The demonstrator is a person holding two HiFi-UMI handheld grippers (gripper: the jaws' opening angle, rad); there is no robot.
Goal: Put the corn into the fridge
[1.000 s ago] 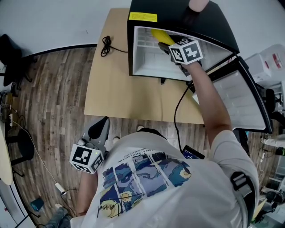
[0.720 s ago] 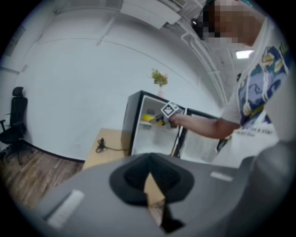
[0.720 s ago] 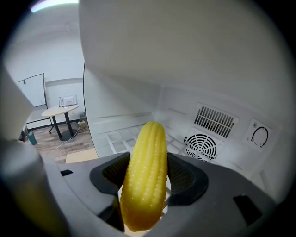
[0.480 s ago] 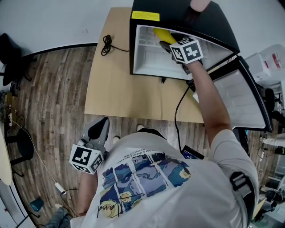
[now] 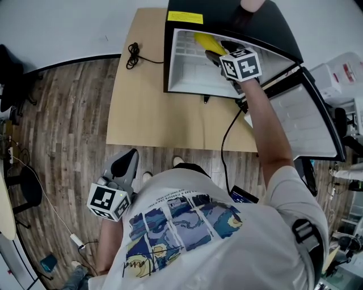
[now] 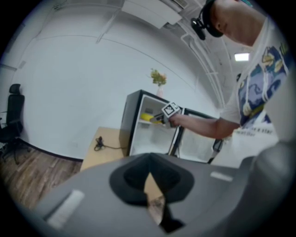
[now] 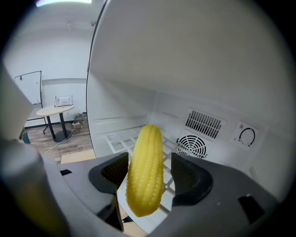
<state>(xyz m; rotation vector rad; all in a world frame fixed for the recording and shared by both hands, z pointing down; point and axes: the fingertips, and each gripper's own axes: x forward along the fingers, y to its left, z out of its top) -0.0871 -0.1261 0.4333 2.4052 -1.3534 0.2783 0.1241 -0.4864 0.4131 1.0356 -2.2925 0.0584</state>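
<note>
Right gripper view tells me my right gripper [image 7: 150, 177] is inside the fridge [image 7: 208, 60], jaws spread, the corn [image 7: 145, 166] upright between them over the wire shelf [image 7: 121, 139], while my left gripper [image 6: 150, 180] is closed and empty.

yellow corn [image 7: 145, 173], black fridge [image 5: 272, 31]

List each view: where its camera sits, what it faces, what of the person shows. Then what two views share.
Head view: on the head, steeply down at table, fridge, shirt, left gripper and right gripper.
Left gripper view: low at the person's side, facing the open fridge; shut jaws, outstretched arm.
Right gripper view: inside the fridge, facing its back wall; parted jaws flank the corn.
Shared: all three show the corn.
</note>
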